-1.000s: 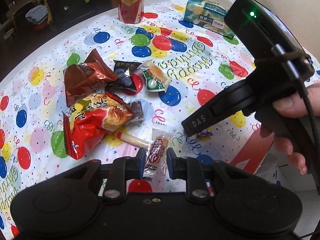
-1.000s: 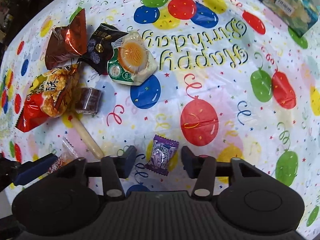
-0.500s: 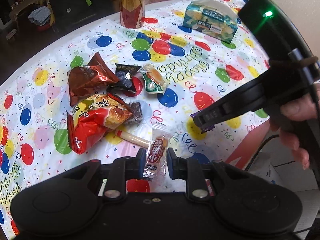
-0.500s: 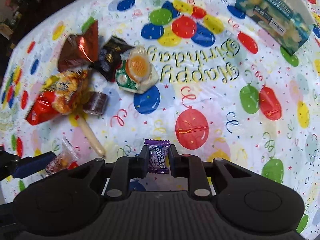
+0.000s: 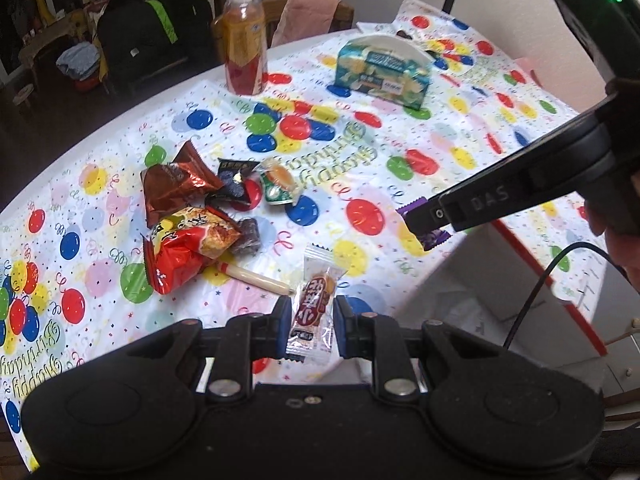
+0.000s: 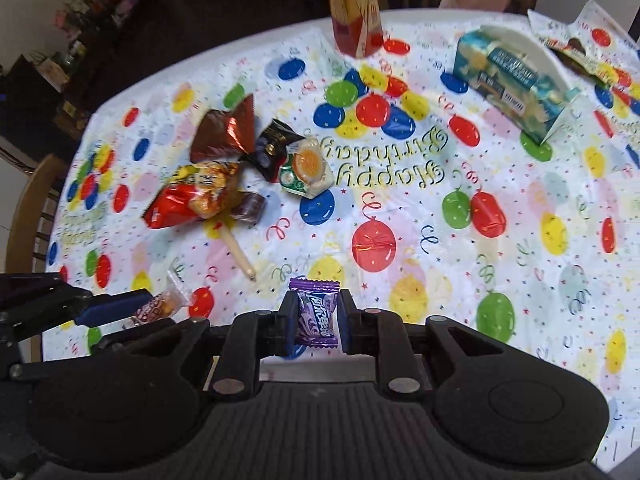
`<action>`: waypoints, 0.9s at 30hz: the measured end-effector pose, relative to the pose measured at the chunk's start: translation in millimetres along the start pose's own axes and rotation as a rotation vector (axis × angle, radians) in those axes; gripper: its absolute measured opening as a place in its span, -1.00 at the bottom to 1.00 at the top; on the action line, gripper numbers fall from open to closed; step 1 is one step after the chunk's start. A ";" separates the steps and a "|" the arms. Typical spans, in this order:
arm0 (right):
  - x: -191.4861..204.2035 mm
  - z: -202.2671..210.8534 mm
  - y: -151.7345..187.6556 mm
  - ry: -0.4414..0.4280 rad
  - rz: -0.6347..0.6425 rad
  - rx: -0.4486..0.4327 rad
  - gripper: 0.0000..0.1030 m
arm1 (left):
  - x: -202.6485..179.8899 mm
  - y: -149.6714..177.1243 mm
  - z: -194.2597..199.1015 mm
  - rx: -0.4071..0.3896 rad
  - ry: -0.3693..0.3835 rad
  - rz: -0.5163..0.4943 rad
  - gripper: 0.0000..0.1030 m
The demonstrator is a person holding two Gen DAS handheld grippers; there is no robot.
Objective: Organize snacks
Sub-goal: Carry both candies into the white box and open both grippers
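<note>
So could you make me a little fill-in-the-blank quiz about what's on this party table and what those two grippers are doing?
1. The left gripper is shut on a clear snack packet with a ____ label.
2. The right gripper is shut on a candy in a ____ wrapper.
3. The words printed on the tablecloth read "Happy ____".
4. The drink bottle stands upright at the table's ____ edge.

Missing words: red; purple; Birthday; far
</note>
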State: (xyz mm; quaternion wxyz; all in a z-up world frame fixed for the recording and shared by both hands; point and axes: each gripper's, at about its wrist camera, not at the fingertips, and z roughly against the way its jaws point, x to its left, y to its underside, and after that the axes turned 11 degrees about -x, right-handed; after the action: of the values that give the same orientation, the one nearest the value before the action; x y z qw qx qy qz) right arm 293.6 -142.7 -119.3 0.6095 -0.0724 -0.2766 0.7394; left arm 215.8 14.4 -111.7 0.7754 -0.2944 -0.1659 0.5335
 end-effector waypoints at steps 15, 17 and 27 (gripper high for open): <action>0.8 65.1 56.9 0.002 0.029 -0.040 -0.62 | -45.5 29.9 46.5 -0.033 0.046 -0.048 -0.62; -0.8 66.6 66.1 0.006 0.024 -0.036 -0.62 | -50.4 36.9 47.6 -0.024 0.050 -0.049 -0.62; -12.5 61.5 111.9 0.035 0.016 0.015 -0.62 | -66.3 74.1 41.1 0.048 0.068 -0.037 -0.62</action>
State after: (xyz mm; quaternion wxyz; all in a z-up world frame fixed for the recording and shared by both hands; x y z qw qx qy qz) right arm 173.0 -185.9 -126.4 0.6090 -0.0829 -0.2596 0.7448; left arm 113.4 -16.4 -123.2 0.7971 -0.2906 -0.1322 0.5126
